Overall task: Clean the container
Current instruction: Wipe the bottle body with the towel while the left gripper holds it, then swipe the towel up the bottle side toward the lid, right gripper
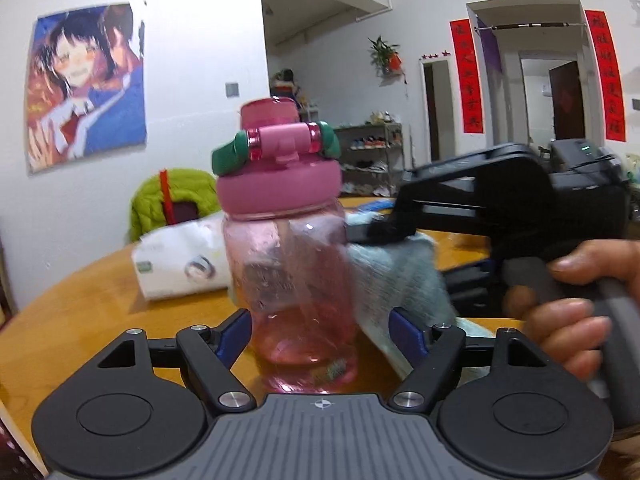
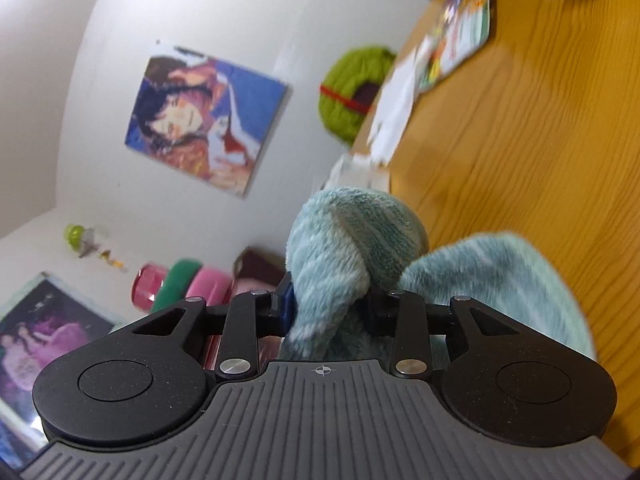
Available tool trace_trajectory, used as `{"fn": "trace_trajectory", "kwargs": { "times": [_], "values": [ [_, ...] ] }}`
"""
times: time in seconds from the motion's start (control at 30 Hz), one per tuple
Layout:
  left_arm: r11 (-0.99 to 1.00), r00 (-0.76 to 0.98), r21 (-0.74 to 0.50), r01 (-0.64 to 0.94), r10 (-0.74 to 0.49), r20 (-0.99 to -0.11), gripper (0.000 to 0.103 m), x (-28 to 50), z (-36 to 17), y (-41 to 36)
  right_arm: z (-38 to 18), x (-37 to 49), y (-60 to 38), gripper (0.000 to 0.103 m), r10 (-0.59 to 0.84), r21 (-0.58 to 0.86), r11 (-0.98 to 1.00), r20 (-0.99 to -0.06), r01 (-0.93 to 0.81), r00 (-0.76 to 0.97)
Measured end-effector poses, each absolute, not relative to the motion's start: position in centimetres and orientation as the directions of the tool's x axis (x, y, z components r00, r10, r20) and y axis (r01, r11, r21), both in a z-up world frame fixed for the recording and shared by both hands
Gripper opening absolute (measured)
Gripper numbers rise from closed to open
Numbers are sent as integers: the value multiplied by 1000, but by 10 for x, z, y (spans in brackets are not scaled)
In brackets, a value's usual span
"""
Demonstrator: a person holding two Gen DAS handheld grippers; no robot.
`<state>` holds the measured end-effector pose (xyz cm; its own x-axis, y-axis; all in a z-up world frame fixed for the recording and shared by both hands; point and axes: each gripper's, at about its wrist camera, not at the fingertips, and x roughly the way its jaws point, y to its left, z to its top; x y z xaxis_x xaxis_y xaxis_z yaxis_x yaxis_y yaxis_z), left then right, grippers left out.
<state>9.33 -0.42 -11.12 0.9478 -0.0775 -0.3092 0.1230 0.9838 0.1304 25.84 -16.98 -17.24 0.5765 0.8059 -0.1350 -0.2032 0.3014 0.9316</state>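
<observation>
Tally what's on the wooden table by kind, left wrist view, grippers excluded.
Pink bottle: 1
Teal cloth: 1, clamped in the right gripper
White tissue pack: 1
Blue item at the far edge, too blurred to identify: 1
Total: 4

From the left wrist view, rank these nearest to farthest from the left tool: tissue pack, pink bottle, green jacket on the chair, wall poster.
1. Pink bottle: between the left tool's fingers, dead ahead.
2. Tissue pack: on the table, behind the bottle to the left.
3. Green jacket: on the chair past the table edge.
4. Wall poster: far wall, upper left.
</observation>
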Motion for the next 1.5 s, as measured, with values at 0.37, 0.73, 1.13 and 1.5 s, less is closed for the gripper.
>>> {"fn": "trace_trajectory", "kwargs": {
  "times": [0.37,0.73,1.13,1.5],
  "values": [
    [985,946,133,111,-64,-317,71,103,-113,10,-162,246,-167,38,840,896,385,-240,-223,487],
    [986,947,125,111,-67,-314,67,103,-112,13,-153,230,-192,38,788,921,200,51,-335,613],
    [982,946,133,130,-83,-312,67,103,-113,9,-177,246,-175,39,843,958,243,-133,-149,521],
    [983,945,129,132,-85,-317,67,105,-105,23,-159,238,-180,39,826,926,219,-7,-308,564]
  ]
}}
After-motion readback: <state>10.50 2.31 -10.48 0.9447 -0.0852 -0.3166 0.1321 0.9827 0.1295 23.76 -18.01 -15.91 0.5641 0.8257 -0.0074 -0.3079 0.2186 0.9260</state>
